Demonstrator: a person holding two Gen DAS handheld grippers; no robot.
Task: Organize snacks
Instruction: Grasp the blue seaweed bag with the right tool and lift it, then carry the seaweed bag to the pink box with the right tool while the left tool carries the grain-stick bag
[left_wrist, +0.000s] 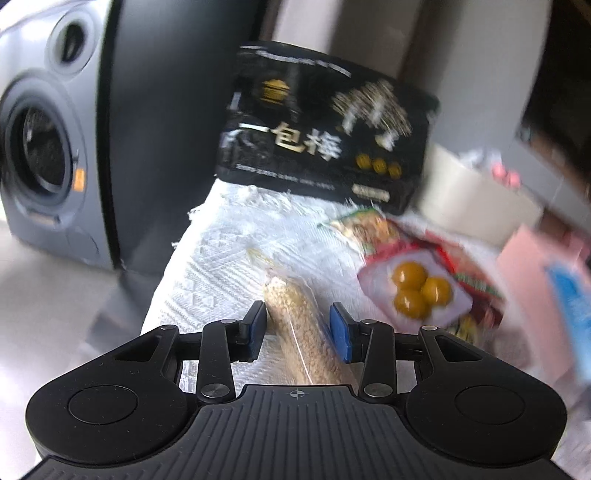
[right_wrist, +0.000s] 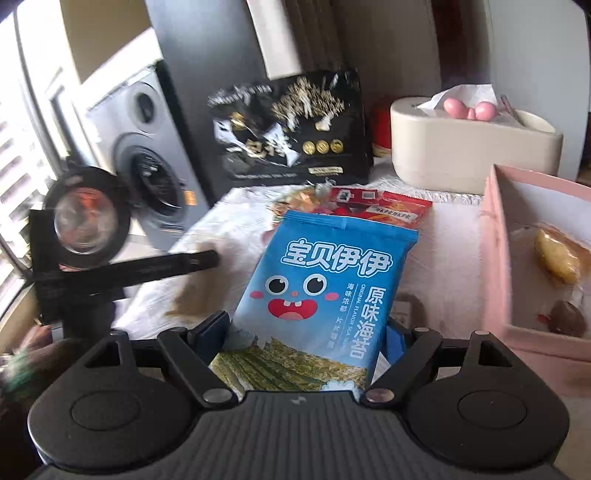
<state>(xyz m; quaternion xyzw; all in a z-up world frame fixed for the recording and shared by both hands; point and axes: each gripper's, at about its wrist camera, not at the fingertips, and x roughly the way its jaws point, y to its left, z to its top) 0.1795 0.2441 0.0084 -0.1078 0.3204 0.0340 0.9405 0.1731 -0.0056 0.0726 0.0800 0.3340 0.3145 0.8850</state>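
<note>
Blue seaweed packet (right_wrist: 325, 295) hides right gripper (right_wrist: 306, 336) pads; grip perhaps loose

Landmark: big upright bag (right_wrist: 291, 129), back of cloth (right_wrist: 229, 229)
Left of it: speaker (right_wrist: 147, 147)
Right of it: tissue box (right_wrist: 472, 147)
Before it: small packets (right_wrist: 369, 206), then seaweed pack (right_wrist: 325, 295)
Before-right: open box (right_wrist: 498, 266)

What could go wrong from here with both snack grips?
1. The left hand-held gripper pinches the long clear-wrapped snack stick near one end; it could pivot or slip.
2. The right hand-held gripper brackets the blue seaweed packet by its bottom edge; whether the pads press is unclear, so the bag may flop or drop.
3. The pink box wall is close on the right; the packet could catch its rim.
</note>
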